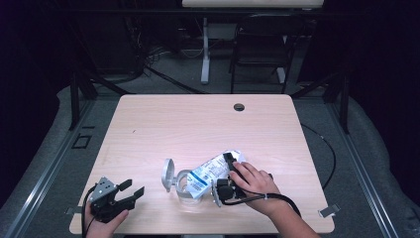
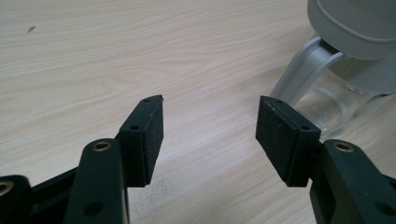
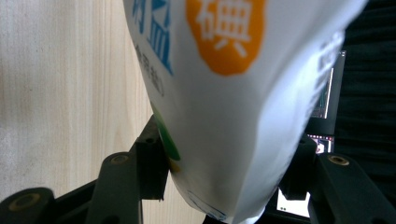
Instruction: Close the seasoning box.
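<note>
Pale wood-grain table [image 1: 163, 119] in a dark room, with a chair [image 1: 260, 47] and floor cables beyond its far edge.

Right hand [image 1: 252, 181] comes in from the bottom right, forearm angled toward the table's middle, and rests over the right gripper [image 3: 224, 161]. Jaws stand wide and clamp the base of a white salt bag [image 1: 213, 171]; in the right gripper view the bag, printed blue and orange, sits squeezed between both pads. Bag is tipped on its side, its mouth toward a clear jar [image 1: 185, 188] with a grey flip lid [image 1: 168, 174] swung up.

Left hand [image 1: 101, 223] sits near the front left corner. Left gripper [image 2: 210, 130] points at the jar, jaws wide apart, holding nothing, well apart from the jar.
</note>
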`<act>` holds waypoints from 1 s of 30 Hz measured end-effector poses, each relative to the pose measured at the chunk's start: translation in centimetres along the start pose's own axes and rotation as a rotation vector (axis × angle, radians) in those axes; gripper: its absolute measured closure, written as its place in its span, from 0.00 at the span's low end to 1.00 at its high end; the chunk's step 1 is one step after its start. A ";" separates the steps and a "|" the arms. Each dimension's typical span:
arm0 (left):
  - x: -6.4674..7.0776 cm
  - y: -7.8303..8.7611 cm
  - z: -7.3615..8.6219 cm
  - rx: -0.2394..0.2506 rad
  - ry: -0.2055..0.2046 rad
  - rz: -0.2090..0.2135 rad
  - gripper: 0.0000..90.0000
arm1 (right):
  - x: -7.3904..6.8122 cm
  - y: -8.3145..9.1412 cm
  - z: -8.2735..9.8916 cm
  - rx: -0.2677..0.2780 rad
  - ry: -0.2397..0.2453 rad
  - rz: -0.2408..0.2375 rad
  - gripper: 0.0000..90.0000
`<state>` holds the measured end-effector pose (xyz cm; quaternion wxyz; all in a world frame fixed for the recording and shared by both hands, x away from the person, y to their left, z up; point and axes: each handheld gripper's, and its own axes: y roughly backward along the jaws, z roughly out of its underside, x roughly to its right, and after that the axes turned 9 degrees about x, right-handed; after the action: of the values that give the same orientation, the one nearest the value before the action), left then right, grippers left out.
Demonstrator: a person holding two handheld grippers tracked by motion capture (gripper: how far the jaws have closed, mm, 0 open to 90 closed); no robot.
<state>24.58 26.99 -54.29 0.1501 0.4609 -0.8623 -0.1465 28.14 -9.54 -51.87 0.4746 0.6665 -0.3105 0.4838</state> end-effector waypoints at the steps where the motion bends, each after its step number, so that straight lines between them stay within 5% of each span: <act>1: 0.0 0.0 0.0 0.004 0.001 0.001 0.47 | -0.1 -0.1 0.0 0.011 -0.009 0.001 0.52; 30: -0.1 0.2 0.1 0.004 0.002 -0.002 0.48 | 0.1 0.0 -0.2 -0.002 0.026 0.000 0.52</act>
<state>24.45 27.21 -54.26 0.1501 0.4621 -0.8620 -0.1446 28.11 -9.29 -51.77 0.4794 0.6595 -0.3049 0.4922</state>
